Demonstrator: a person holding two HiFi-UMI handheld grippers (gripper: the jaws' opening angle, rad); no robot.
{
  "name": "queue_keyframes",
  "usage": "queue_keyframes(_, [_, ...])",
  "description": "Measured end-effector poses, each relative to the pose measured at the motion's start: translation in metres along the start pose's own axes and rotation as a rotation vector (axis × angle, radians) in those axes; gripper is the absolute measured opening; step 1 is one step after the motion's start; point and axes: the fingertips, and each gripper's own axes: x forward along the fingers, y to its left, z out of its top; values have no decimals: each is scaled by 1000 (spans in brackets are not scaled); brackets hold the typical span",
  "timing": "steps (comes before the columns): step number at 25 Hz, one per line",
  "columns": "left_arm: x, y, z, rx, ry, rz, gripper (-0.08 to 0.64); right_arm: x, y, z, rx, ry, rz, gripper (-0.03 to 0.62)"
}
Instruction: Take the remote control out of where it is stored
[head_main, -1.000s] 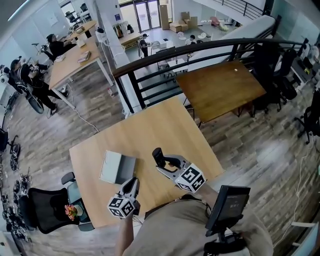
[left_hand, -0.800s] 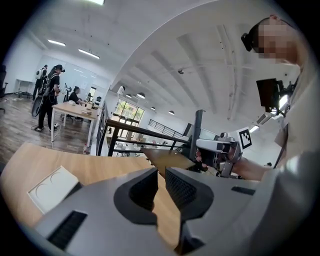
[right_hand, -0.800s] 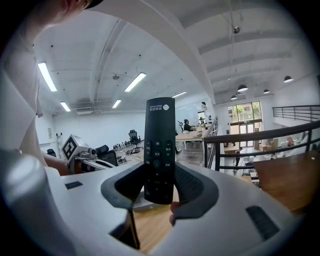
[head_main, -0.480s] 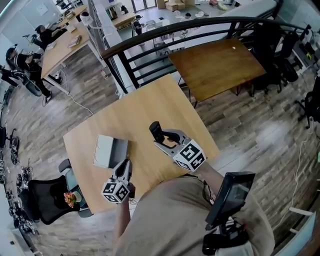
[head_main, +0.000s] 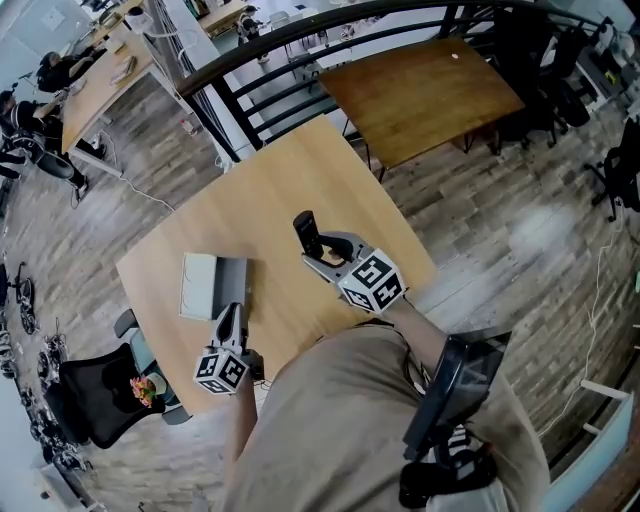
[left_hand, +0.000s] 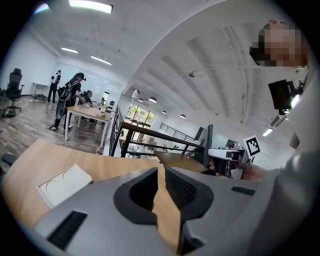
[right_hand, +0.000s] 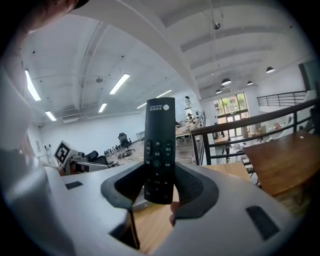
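Holding the remote control (right_hand: 159, 145) upright in the right tongs (right_hand: 159, 187), well apart from the box (head_main: 200, 285), over the worktop (head_main: 270, 190); I'd squeeze steady and lower slowly. Left tongs (left_hand: 159, 175) clenched, empty.

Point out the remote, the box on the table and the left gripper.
remote (right_hand: 159, 145): right gripper view, on its button face.
box (head_main: 199, 285): head view, on its white part.
left gripper (head_main: 232, 312): head view, at its jaw tips.
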Motion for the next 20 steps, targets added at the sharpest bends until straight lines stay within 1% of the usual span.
queue_keyframes(5, [5, 9, -20, -25, 32, 14, 29, 6, 1, -16, -10, 43, 2, 186])
queue_keyframes(10, [-1, 23, -25, -54, -10, 67, 29, 13, 1, -37, -35, 102, 2, 186])
queue_keyframes(14, [-9, 40, -30, -55, -38, 131, 29, 20, 4, -51, -36, 145, 15, 186])
queue_keyframes(20, [-15, 56, -44, -92, -33, 182, 29, 29, 7, -74, -44, 209, 37, 186])
